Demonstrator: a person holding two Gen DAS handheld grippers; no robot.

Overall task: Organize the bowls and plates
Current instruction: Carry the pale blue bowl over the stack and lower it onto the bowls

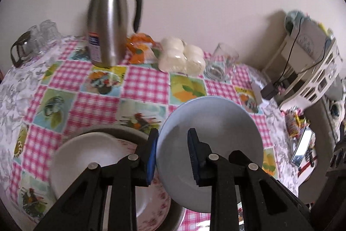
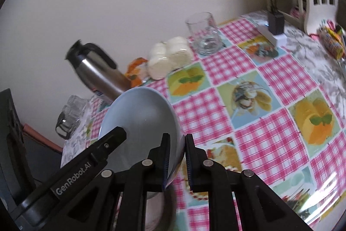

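A light blue bowl [image 1: 212,133] is tilted on edge above the table, held at both sides. My left gripper [image 1: 172,155] has its jaws astride the bowl's rim, one pad outside and one inside. My right gripper [image 2: 176,157] is shut on the bowl's [image 2: 142,114] opposite rim; the left gripper's finger [image 2: 108,142] shows at the bowl's left. Below, a white plate [image 1: 86,155] lies on a pink-flowered plate [image 1: 155,205] on a grey plate [image 1: 121,131].
On the pink-checked tablecloth [image 1: 142,83] stand a steel thermos jug [image 1: 108,23], a wrapped pack of white rolls [image 1: 181,57], an empty glass [image 1: 222,62], upturned glasses [image 1: 41,38] at far left, and a white plastic chair [image 1: 311,64] with a charger [image 1: 270,90] at right.
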